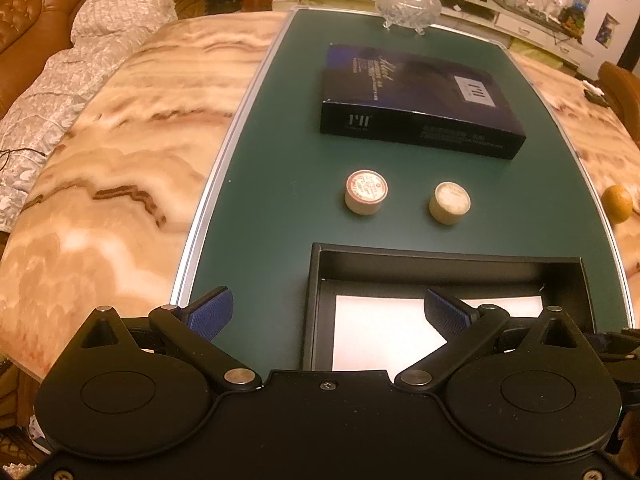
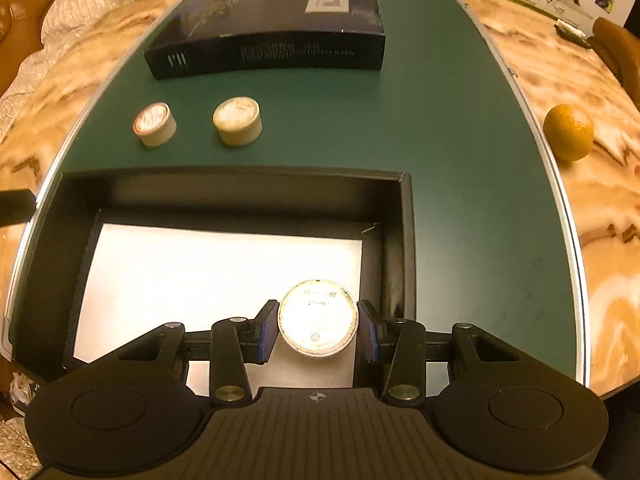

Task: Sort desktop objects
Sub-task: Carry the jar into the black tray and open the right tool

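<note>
Two small cream round tins stand on the green mat: a pink-topped one point(image 1: 365, 192) point(image 2: 154, 124) and a pale-topped one point(image 1: 449, 203) point(image 2: 237, 121). An open black box with a white bottom point(image 1: 448, 270) point(image 2: 248, 184) lies near me. My right gripper point(image 2: 318, 330) is shut on a third round tin point(image 2: 318, 322), held over the box's right part. My left gripper point(image 1: 326, 312) is open and empty at the box's left near edge.
A closed dark blue box point(image 1: 416, 100) point(image 2: 272, 36) lies farther back on the mat. A glass lidded dish point(image 1: 408, 2) stands at the far edge. An orange point(image 1: 618, 204) point(image 2: 568, 132) sits on the marble table point(image 1: 120, 152) to the right. A sofa is at the left.
</note>
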Tool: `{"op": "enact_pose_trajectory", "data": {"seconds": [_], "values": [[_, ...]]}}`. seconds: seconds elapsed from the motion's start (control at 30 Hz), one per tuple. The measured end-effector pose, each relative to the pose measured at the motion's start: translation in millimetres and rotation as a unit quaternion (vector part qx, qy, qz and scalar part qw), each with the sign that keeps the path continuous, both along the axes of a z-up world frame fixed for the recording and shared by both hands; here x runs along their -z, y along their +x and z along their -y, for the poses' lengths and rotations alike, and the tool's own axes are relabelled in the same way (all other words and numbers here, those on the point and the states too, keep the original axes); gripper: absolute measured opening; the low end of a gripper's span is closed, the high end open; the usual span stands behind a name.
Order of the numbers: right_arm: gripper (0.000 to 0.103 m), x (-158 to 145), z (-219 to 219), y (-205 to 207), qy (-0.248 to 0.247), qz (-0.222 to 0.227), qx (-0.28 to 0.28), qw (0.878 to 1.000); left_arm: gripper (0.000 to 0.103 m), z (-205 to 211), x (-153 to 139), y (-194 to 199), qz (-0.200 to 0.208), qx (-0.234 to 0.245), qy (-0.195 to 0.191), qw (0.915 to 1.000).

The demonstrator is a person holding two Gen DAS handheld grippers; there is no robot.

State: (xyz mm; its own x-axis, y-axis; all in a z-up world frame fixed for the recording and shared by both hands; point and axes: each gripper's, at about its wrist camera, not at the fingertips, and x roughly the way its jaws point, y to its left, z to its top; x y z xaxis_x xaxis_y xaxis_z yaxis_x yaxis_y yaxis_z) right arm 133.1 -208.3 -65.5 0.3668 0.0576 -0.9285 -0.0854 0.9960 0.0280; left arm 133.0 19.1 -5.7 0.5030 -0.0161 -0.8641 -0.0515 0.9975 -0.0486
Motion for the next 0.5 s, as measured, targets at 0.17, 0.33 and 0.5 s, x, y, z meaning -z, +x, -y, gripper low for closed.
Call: {"op": "enact_pose_trajectory", "data": {"seconds": [0.17, 0.33, 0.5], "values": [[0.045, 6.3, -3.9, -1.0, -0.009, -0.005, 0.002, 1.0, 0.103, -1.4, -0.6, -3.9, 0.0, 0.0, -0.001, 1.0], [0.045, 9.5, -7.8, -1.9, -0.018, -0.005, 0.001, 1.0, 0.103, -1.3, 1.7, -2.6, -0.003, 0.0, -0.001, 1.0], [0.045, 9.9, -7.8, -2.5, -0.017, -0.004, 0.005, 1.0, 0.103, -1.5, 3.1, -2.7, -0.006, 0.0, -0.001, 1.0]]}}
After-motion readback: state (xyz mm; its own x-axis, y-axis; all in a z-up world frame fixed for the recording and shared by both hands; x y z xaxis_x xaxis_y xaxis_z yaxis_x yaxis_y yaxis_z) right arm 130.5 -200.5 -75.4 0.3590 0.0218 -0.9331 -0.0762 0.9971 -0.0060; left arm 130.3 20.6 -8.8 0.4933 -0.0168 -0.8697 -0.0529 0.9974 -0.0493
